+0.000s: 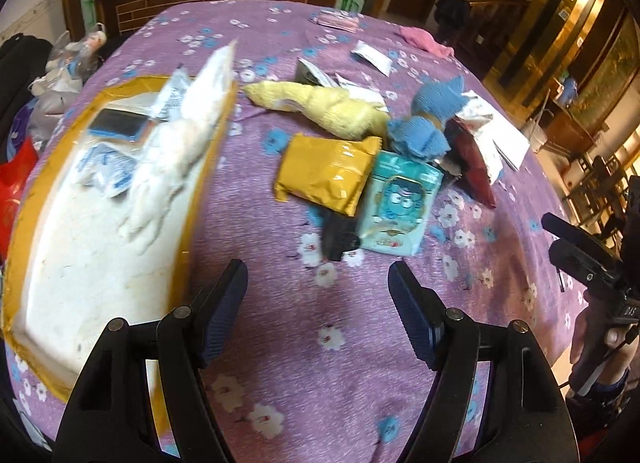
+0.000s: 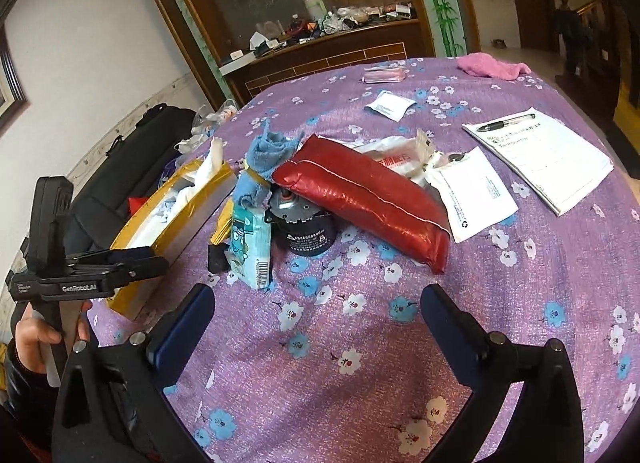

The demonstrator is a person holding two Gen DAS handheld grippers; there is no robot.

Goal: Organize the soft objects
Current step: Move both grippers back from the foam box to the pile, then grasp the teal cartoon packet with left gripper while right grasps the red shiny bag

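While both my tools, left tool [image 1: 318, 283] and right tool [image 2: 318, 309], hang spread and empty, the box [image 1: 192, 199] holds some soft things; yellow towel [image 1: 328, 107], blue cloth [image 1: 428, 119] and red pouch [image 2: 360, 195] wait on the bench [image 1: 320, 343].

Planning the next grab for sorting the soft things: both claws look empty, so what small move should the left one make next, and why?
Probably ease the open left claw forward to the teal tissue pack: it is the nearest soft item, while the box beside it already holds others.
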